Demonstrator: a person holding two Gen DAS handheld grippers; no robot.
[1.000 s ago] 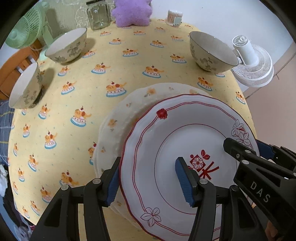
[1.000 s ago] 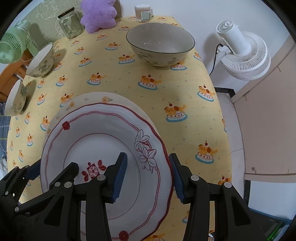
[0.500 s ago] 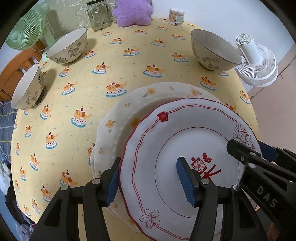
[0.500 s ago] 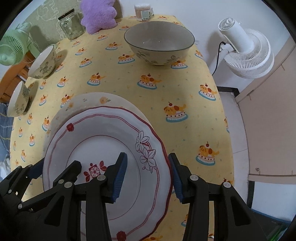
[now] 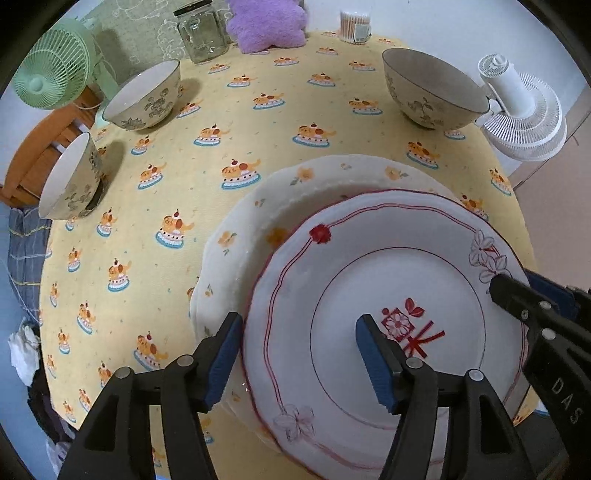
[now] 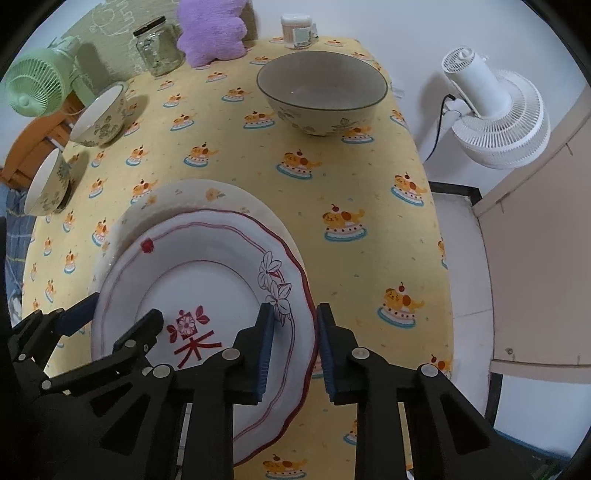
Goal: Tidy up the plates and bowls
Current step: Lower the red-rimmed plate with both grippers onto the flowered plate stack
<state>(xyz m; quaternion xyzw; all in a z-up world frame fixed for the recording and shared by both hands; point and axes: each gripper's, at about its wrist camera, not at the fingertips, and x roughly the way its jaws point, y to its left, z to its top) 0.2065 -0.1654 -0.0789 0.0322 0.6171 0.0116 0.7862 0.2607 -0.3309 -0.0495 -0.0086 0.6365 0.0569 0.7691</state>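
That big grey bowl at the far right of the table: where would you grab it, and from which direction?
Probably by its rim, from above. The grey bowl stands upright and open, alone on the tablecloth, with a thin rim. One jaw could go inside and one outside; its rounded, flaring wall looks too wide to span.

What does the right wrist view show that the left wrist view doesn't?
Right wrist only: a black cable running to the white fan, and the right gripper shut on the right rim of the red-rimmed plate.

Left wrist only: a white cloth beyond the table's left edge, and the left gripper with the plate's left rim between its jaws, which have just been opening.

Both: that plate on the floral plate, three bowls, glass jar, purple cushion, green fan.
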